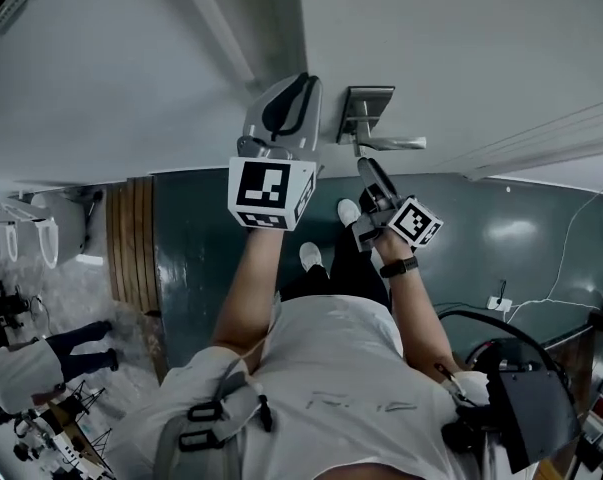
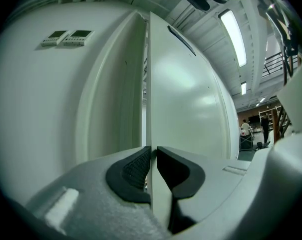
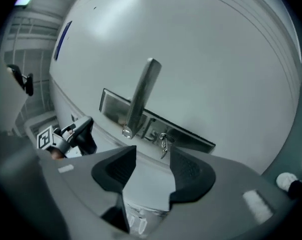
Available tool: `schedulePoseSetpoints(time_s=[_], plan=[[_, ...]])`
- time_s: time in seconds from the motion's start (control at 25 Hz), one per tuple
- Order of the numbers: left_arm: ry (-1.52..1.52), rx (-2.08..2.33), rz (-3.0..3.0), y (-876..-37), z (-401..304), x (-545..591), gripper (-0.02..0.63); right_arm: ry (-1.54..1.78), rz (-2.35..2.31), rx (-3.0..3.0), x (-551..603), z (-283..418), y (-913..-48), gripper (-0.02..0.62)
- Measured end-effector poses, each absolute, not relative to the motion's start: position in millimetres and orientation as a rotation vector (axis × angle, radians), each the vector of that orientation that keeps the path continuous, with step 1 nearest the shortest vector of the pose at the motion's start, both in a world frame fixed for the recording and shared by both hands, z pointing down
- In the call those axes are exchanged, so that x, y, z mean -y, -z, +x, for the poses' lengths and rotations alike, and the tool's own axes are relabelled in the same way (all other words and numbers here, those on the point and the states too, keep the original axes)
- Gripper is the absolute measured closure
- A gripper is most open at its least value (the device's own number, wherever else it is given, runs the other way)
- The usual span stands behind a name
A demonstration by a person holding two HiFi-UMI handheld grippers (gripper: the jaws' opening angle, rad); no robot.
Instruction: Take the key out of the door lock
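The key [image 3: 164,145] is sitting in the lock plate [image 3: 193,136] below the handle [image 3: 140,96], just beyond the right gripper [image 3: 153,154], whose jaws are standing spread and empty. The left gripper [image 2: 153,153] is pinching the door edge [image 2: 149,84]. Closing off-centre is risking a slip off the small key.

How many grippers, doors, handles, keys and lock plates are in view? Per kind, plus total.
Grippers: 2 (left gripper, right gripper)
Door: 1
Door handle: 1
Key: 1
Lock plate: 1
Total: 6
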State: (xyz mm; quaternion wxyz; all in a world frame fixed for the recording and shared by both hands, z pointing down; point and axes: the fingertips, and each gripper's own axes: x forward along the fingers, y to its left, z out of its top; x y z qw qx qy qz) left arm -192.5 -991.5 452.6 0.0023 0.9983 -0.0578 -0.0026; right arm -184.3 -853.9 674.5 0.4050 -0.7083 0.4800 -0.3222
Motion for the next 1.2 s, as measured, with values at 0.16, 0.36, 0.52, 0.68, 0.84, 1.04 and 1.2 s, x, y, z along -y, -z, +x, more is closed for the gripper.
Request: schedulePoseSetpoints(time_s=[0.16,0.36,0.52,0.68,0.84,1.04,1.2], plan=[[0.031,0.176,3.134,-451,-192,991,0.561,0.775,-1.697,-1.173,872,-169,-682,0.405],[0.031,0.152,3.110,-446,-196,990,0.561,0.791,-1.591,-1.031,874,-163,-694,0.542],[0.056,0.153,3.125,-446,-197,992,0.561,0.780,-1.444,-0.917,872,-164,-701,0.568],[0.049,0.165,3.142,-446,-197,994,0.558,0.778,-1.389,-0.869,872,-166,-701,0.569],[0.020,0.131,3.155,-447,-195,992,0.558,0.774,-1.393,-0.876,854,-186,-701,0.571],[-0.042,0.118,3.132,-451,-202,996,0.600,0.839,-1.677,-1.143,832,-250,-678,0.571],[-0.088,0.131,3.105,-466,-221,992,0.604,0.792,-2.011,-1.366,812,-260,-631,0.572]])
